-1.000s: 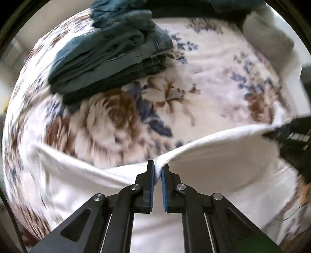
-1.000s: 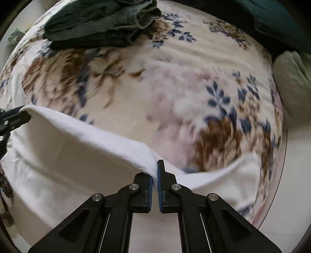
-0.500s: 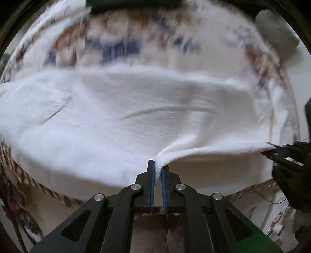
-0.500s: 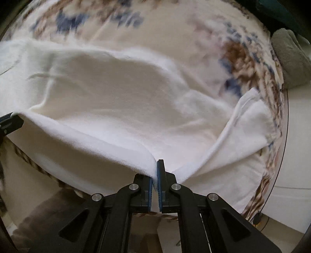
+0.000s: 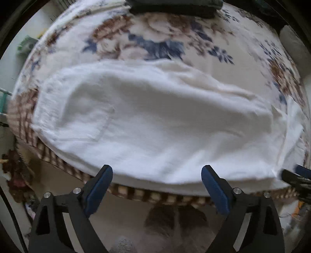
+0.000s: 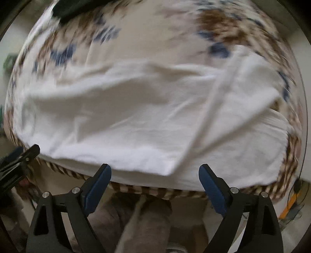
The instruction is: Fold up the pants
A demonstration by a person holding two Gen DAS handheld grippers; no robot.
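Observation:
White pants [image 5: 155, 124] lie folded lengthwise across the near edge of a floral blanket [image 5: 155, 44], waistband and back pocket at the left. They also fill the right wrist view [image 6: 136, 116], with a leg end at the right. My left gripper [image 5: 157, 175] is open and empty, just off the pants' near edge. My right gripper [image 6: 155, 174] is open and empty, just before the near edge of the pants. The right gripper's tip shows at the far right of the left wrist view [image 5: 295, 177]; the left gripper's tip shows at the left of the right wrist view [image 6: 23, 157].
Dark folded jeans [image 5: 175, 7] lie at the far side of the blanket, also in the right wrist view [image 6: 72, 7]. A grey cushion [image 5: 293, 44] sits at the far right. The bed edge with a striped fringe [image 5: 136, 192] drops to the floor below the grippers.
Both grippers have let go of the pants' edge and opened wide. The lifted white fabric now lies flat on the blanket, and both grippers have drawn back towards the bed's near edge.

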